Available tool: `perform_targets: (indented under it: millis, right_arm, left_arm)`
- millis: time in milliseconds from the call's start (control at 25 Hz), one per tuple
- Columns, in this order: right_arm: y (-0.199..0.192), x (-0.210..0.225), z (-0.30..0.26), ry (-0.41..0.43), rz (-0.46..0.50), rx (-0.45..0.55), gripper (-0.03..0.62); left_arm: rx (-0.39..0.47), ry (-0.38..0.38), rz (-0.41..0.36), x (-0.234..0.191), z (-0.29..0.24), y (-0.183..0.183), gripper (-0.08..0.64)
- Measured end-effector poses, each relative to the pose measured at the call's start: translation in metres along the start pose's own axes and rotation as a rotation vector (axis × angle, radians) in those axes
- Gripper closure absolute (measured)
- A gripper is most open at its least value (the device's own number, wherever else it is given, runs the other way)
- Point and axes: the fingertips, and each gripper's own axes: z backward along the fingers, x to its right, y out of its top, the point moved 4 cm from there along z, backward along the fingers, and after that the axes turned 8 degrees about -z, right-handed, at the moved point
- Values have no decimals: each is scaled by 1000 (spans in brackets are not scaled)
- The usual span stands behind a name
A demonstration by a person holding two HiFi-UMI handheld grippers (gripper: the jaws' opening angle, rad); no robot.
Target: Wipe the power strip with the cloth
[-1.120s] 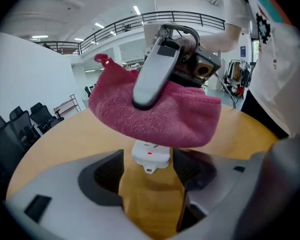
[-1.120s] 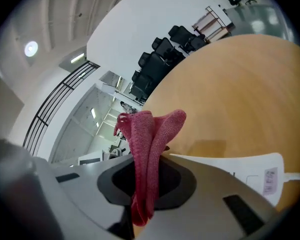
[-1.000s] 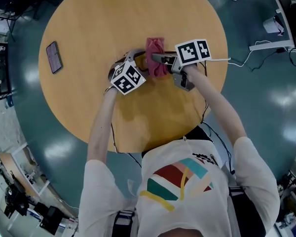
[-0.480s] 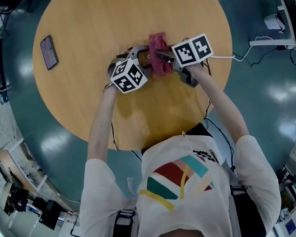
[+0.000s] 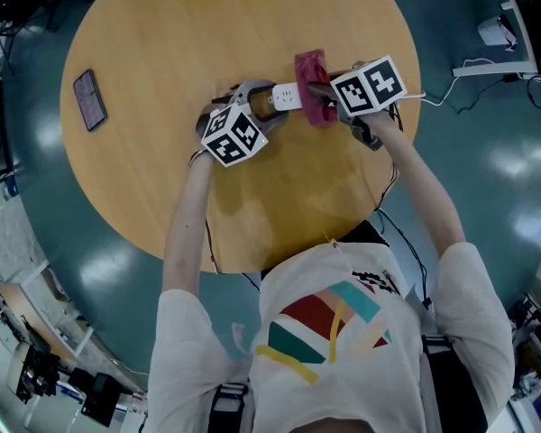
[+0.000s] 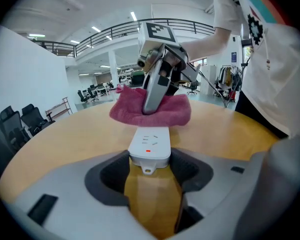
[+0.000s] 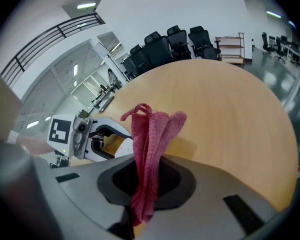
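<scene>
While the left gripper [image 6: 151, 168], its jaws just closing, clamps the power strip's [image 6: 149, 143] near end, the right gripper [image 7: 149, 178] pinches the red cloth [image 7: 150, 134] straight ahead over the far end.

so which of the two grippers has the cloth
The right gripper: the pink cloth is pinched between its jaws. The left gripper has just closed its jaws on the end of the white power strip instead.

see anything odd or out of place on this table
Nothing stands out. The power strip lies flat on the table, red light on, one end between the left tongs, whose jaws have just been closing on it. The cloth, pinched in the right tongs, drapes over its other end. No spill or damage shows.
</scene>
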Motion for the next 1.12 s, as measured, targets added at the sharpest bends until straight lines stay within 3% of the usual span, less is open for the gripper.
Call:
perform_targets:
  millis: [160, 440, 840, 1000, 1120]
  right_arm:
    - [-2, 9, 14, -85, -12, 13, 552]
    - [-20, 52, 50, -162, -95, 76, 553]
    - [-33, 67, 54, -158, -147, 125, 552]
    - [-36, 67, 56, -158, -151, 131, 552]
    - [-29, 53, 47, -172, -103, 136, 552]
  left_arm:
    - [3, -1, 4, -2, 22, -13, 262]
    - [2, -1, 4, -1, 20, -13, 263]
    - [-4, 16, 23, 1, 17, -13, 262]
    - [-19, 61, 97, 3, 27, -17, 261]
    - [-33, 74, 218, 0, 53, -39, 262]
